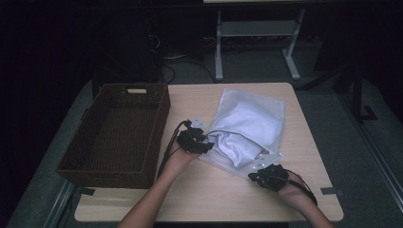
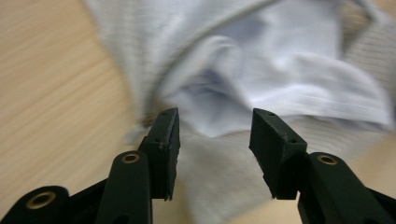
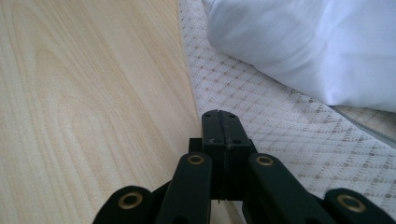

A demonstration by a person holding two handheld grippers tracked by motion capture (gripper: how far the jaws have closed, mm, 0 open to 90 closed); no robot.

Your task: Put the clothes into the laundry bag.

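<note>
left tongs (image 1: 205, 147) stand about half open at the mouth of the white mesh bag (image 1: 223, 161), pads clear of the white garment (image 1: 247, 130) just ahead of them. right tongs (image 3: 219, 122) are pressed fully together at the bag's near edge; whether they pinch the mesh, i cannot tell. brown wicker basket (image 1: 157, 124) sits on the desk (image 1: 199, 190) beside the left tongs, away from the bag.

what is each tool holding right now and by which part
The right tool is shut at the near edge of the mesh laundry bag; whether mesh is pinched cannot be told. The left tool is open, holding nothing, with the white garment just ahead.
</note>
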